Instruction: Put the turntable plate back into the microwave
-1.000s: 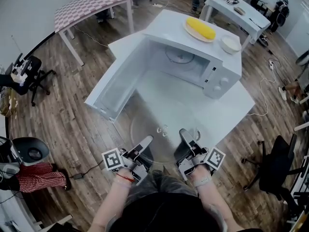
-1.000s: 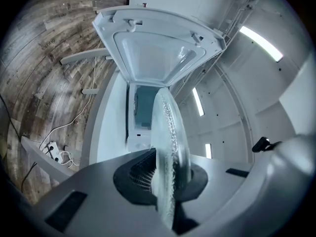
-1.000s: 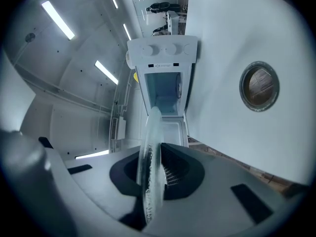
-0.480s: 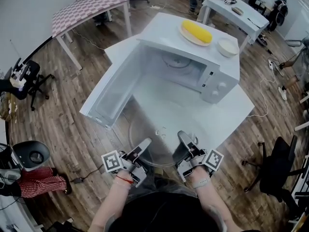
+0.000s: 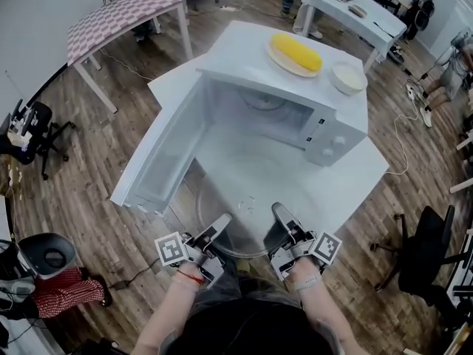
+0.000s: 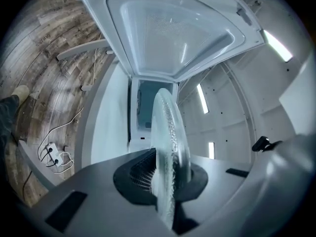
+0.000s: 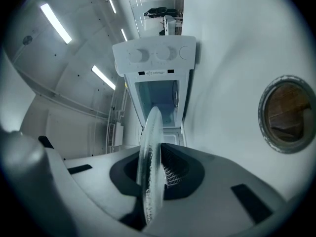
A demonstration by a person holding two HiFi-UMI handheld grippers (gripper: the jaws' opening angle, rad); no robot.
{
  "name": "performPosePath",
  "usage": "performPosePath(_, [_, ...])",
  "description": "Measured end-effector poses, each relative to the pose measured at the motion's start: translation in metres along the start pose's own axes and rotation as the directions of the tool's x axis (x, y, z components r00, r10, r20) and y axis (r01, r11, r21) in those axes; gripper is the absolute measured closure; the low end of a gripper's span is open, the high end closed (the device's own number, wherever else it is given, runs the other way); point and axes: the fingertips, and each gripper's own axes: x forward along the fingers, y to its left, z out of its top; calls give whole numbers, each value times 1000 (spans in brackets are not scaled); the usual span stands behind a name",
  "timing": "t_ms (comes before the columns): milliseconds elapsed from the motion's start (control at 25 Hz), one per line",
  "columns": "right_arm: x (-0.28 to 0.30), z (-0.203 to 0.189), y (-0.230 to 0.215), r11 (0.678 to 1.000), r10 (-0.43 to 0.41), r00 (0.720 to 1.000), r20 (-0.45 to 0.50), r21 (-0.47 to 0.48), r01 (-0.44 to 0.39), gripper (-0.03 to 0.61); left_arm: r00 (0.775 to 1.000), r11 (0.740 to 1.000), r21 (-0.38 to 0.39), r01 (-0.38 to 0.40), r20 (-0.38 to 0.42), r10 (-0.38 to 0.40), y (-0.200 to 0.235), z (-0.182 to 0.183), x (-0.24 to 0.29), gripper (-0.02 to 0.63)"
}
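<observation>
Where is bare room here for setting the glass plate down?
Free: the table strip in front of the open microwave, between its swung-out door and the table's right edge, and the cavity floor. Crowded: the microwave top, with a corn plate and a bowl. The left gripper and right gripper clamp the turntable plate.

Head view: turntable plate (image 5: 247, 231) is clear glass, its outline barely readable against the white table (image 5: 347, 176). Its near rim is hidden under the left gripper (image 5: 220, 222) and right gripper (image 5: 280, 211). Person's head (image 5: 244, 331) cut by bottom edge. Microwave (image 5: 236, 50) roof hides the cavity's back. Items on far table (image 5: 377, 24), upper right, too small to tell. Chair (image 5: 425, 250), lower right, cut by frame edge. Left gripper view: plate edge-on, lower rim lost between jaws. Right gripper view: label (image 7: 157, 73) under knobs unreadable; round opening (image 7: 286, 113) at right shows a brown blur.
</observation>
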Motion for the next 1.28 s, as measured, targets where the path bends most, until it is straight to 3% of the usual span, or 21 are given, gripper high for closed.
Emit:
performPosePath(640, [63, 44, -26, 999, -30, 999, 37, -28, 31, 537, 1000, 999, -29, -12, -12, 12, 29, 62, 50, 578])
performPosePath(800, [70, 55, -32, 999, -32, 998, 49, -29, 33, 537, 1000, 1000, -9, -18, -18, 18, 33, 69, 62, 578])
performPosePath(1280, [76, 79, -48, 999, -32, 995, 95, -38, 35, 537, 999, 999, -47, -13, -37, 11, 58, 77, 86, 578])
